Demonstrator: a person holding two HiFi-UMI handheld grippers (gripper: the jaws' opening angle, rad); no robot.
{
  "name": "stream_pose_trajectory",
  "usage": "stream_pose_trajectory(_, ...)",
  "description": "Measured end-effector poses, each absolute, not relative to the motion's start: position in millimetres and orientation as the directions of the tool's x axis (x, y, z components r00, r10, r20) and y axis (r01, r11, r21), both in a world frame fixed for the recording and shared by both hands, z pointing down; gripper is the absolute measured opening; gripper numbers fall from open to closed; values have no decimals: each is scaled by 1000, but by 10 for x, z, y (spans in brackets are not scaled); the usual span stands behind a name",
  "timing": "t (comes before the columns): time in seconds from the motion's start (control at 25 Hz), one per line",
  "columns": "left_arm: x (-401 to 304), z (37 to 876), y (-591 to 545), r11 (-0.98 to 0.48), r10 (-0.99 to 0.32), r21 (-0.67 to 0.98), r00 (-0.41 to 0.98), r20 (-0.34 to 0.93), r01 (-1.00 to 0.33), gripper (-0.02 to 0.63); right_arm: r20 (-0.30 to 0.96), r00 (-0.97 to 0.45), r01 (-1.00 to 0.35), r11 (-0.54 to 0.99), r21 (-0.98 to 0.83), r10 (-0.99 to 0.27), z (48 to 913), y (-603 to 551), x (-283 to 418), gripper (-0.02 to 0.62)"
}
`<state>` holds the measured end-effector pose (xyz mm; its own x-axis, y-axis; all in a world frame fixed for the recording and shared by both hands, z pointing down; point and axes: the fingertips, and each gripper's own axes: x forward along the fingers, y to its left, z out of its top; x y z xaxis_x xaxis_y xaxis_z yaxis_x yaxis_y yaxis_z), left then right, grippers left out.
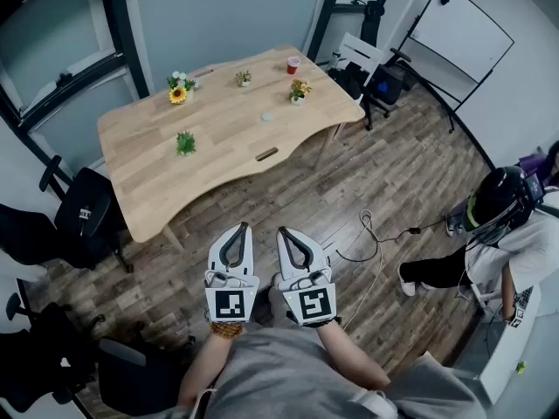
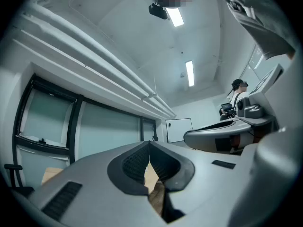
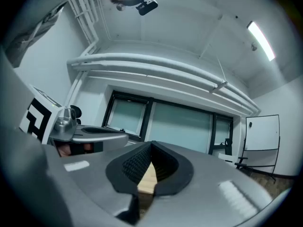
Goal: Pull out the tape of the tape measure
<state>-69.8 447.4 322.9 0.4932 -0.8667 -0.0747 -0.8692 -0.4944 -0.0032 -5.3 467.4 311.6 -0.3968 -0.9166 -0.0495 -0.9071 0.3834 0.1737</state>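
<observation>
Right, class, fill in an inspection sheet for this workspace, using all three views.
Surface: wooden table.
Job's things: tape measure not made out; a small pale disc on the table is too small to tell.
Clutter: sunflower pot, three small plants, red cup.
Grippers: left claw and right claw both shut, empty, short of the table.
Cables: white cable on the floor.
Surroundings: office chair, whiteboard, seated person.

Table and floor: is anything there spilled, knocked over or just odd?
Nothing on the table looks spilled; the little plants and red cup stand upright. Only a loose cable lies curled on the floor, a possible trip hazard.
</observation>
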Motion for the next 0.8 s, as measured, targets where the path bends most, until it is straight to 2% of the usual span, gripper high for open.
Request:
stream_pose_trajectory(0.28, -399, 3379, 3931, -490, -870, -52, 492, -27, -870, 12, -59, -420, -905, 414, 94, -905, 3263, 4085, 251, 11)
stream_pose_trajectory(0.8, 531, 3537, 2630, -498, -867, -143, 493, 69, -855, 12, -27, -394, -919, 394, -2, -919, 3496, 2592, 1415, 11)
